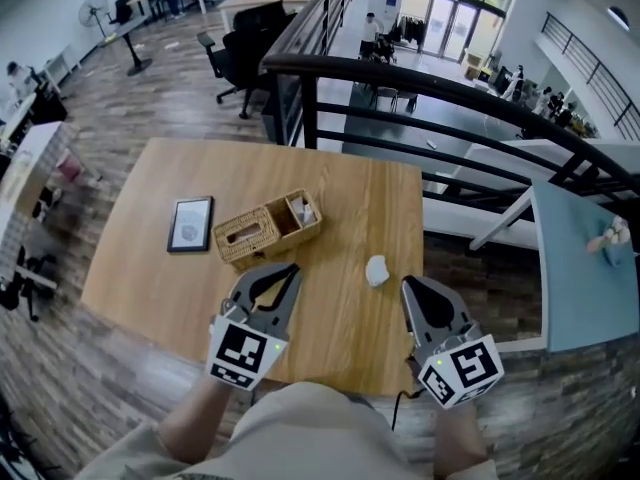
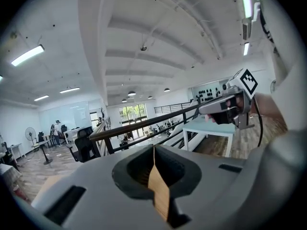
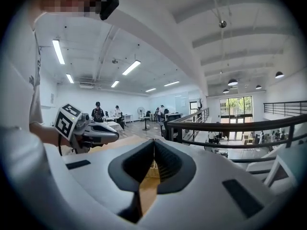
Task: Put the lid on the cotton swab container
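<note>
A small white roundish object lies on the wooden table, near its right edge; I cannot tell whether it is the container or the lid. Behind my left gripper stands a wicker basket whose open right compartment holds white items. My left gripper hovers shut and empty in front of the basket. To the right of the white object, my right gripper is also shut and empty. In the left gripper view the jaws meet, and in the right gripper view the jaws meet.
A dark framed tablet lies left of the basket. A black railing runs behind the table, with a drop to a lower floor beyond. A pale blue table stands at the right. Office chairs are far back.
</note>
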`<action>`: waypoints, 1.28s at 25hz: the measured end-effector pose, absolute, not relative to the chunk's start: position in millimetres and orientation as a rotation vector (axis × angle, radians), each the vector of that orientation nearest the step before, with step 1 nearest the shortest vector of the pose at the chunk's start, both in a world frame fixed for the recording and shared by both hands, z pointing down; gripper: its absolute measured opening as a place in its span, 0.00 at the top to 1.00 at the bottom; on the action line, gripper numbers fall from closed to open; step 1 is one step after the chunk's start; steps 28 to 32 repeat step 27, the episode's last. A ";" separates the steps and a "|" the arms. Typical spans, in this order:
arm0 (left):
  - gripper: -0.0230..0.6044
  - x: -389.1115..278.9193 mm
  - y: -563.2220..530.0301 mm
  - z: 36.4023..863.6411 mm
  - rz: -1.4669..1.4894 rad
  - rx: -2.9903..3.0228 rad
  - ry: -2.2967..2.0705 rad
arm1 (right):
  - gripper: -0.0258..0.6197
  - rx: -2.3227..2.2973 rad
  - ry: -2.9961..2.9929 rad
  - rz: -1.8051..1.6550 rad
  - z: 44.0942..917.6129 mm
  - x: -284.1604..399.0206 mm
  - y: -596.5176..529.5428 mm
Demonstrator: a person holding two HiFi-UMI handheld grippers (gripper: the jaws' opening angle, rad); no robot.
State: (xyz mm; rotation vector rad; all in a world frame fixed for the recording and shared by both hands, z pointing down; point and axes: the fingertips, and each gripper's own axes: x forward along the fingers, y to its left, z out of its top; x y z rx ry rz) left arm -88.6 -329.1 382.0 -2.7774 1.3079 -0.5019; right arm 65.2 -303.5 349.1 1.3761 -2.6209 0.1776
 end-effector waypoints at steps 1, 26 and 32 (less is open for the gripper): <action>0.92 -89.1 -324.1 378.6 -0.490 -2.777 1.305 | 0.92 1.378 -2.621 0.179 347.1 64.5 -297.9; 0.92 -100.4 -309.6 369.1 -0.441 -2.774 1.296 | 0.92 1.389 -2.572 0.281 368.5 59.4 -278.9; 0.92 -100.3 -309.9 368.5 -0.439 -2.774 1.298 | 0.92 1.388 -2.573 0.278 368.0 59.1 -279.6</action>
